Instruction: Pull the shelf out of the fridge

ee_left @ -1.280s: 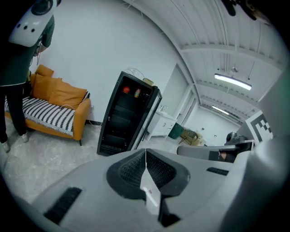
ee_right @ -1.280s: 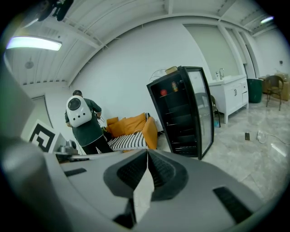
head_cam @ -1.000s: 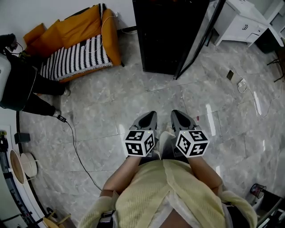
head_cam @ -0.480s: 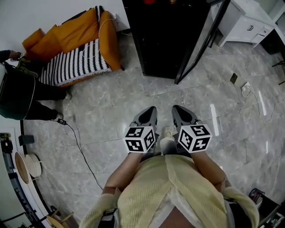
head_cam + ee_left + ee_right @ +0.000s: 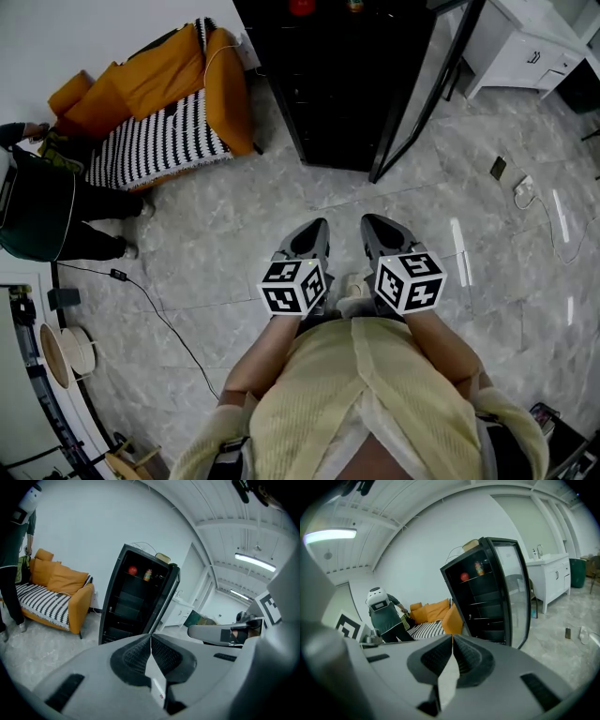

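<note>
Grey marble floor (image 5: 216,216) fills most of the head view. A black fridge (image 5: 342,84) stands at top centre, with its glass door (image 5: 427,94) swung open on its right side in frame. An orange sofa (image 5: 155,94) is at upper left, and a bystander (image 5: 37,211) in dark clothes at the left edge.

The shelves (image 5: 485,603) sit inside the fridge, stacked level, long axes across the opening. The top one carries a red item (image 5: 464,576) and a bottle (image 5: 478,568). None is drawn out yet.

The fridge lies straight up-frame of both tools, well apart from them, with bare floor between. The left tool (image 5: 317,230) and right tool (image 5: 370,225) sit side by side at frame centre, about equally far from it. The right one is nearer the door side.

Both tools are clenched, pads meeting, nothing between them.

Judgement: approach stage. The jaws must part before a shelf edge can be taken.
</note>
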`<control>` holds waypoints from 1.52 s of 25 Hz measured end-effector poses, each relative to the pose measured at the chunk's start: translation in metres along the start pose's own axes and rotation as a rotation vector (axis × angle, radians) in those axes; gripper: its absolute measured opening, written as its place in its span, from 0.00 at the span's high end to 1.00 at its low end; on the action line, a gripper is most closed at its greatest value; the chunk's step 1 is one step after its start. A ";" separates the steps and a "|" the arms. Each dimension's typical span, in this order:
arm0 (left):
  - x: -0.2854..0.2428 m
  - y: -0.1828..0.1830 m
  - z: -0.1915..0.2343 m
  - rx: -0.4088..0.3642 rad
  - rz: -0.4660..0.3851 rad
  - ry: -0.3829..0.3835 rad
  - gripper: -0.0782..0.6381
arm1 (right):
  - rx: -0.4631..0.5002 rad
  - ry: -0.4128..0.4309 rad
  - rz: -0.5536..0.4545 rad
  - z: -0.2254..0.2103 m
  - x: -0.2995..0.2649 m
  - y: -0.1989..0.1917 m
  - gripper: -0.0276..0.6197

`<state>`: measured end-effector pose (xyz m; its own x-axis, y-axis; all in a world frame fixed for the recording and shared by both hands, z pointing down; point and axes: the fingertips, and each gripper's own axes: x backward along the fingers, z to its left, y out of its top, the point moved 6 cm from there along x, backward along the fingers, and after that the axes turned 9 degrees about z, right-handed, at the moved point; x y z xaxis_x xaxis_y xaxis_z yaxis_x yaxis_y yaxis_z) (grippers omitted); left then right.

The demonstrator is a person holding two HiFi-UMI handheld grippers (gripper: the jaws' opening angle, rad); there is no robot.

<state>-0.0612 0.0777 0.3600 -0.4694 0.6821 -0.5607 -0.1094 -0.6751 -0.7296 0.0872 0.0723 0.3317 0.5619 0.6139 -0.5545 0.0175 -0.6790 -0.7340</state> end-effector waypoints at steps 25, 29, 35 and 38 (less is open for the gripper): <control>-0.075 0.030 0.018 -0.049 0.059 -0.037 0.86 | -0.055 -0.041 0.009 -0.047 -0.042 0.029 0.91; -0.090 0.045 0.023 -0.098 0.077 -0.069 0.86 | -0.095 -0.077 0.003 -0.052 -0.054 0.040 0.91; -0.106 0.062 0.048 -0.088 0.093 -0.089 0.86 | -0.170 -0.057 0.016 -0.042 -0.077 0.052 0.91; -0.114 0.073 0.062 -0.091 0.102 -0.095 0.86 | -0.180 -0.075 0.019 -0.043 -0.091 0.058 0.91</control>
<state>-0.0700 -0.0666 0.3944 -0.5553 0.5787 -0.5973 0.0212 -0.7081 -0.7058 0.0722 -0.0402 0.3567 0.5003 0.6237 -0.6006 0.1585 -0.7479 -0.6446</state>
